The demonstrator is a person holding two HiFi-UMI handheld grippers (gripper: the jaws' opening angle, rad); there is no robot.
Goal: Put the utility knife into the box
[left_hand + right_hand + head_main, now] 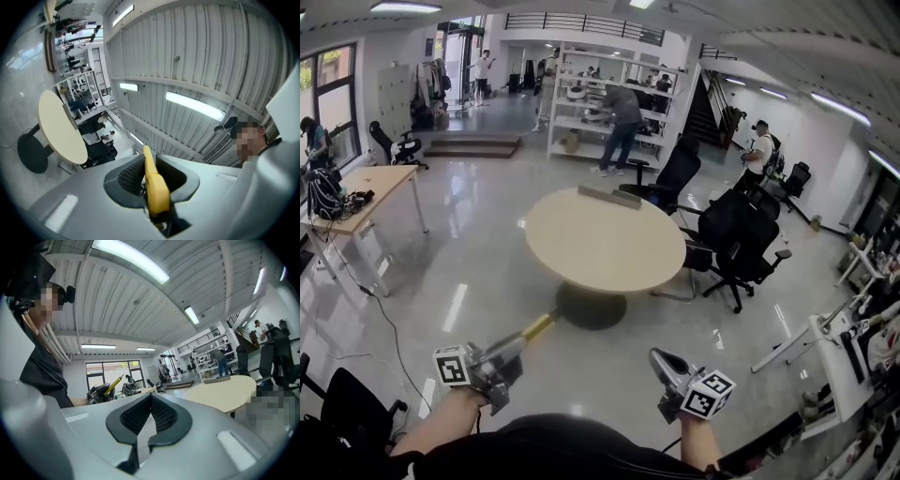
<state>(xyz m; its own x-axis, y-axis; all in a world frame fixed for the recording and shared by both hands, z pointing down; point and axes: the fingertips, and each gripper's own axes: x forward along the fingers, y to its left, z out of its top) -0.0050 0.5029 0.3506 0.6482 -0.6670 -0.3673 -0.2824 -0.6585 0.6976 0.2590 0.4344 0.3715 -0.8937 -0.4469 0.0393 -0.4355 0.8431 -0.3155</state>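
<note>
My left gripper point(517, 347) is shut on a yellow utility knife point(538, 326), whose free end points toward the round beige table point(581, 258). In the left gripper view the knife point(155, 185) stands clamped between the ribbed pads. A flat grey box point(609, 196) lies at the table's far edge, well ahead of both grippers. My right gripper point(664, 361) hangs low at the right, shut with nothing in it. In the right gripper view its jaws point(151, 398) meet at the tips, and the knife point(114, 384), the table point(227, 393) and the box point(216, 379) show beyond.
Black office chairs point(741, 239) crowd the table's right side. A wooden desk point(370, 192) with cables stands at the left, shelves point(600, 103) at the back. Several people stand around the room. Glossy floor point(478, 272) lies between me and the table.
</note>
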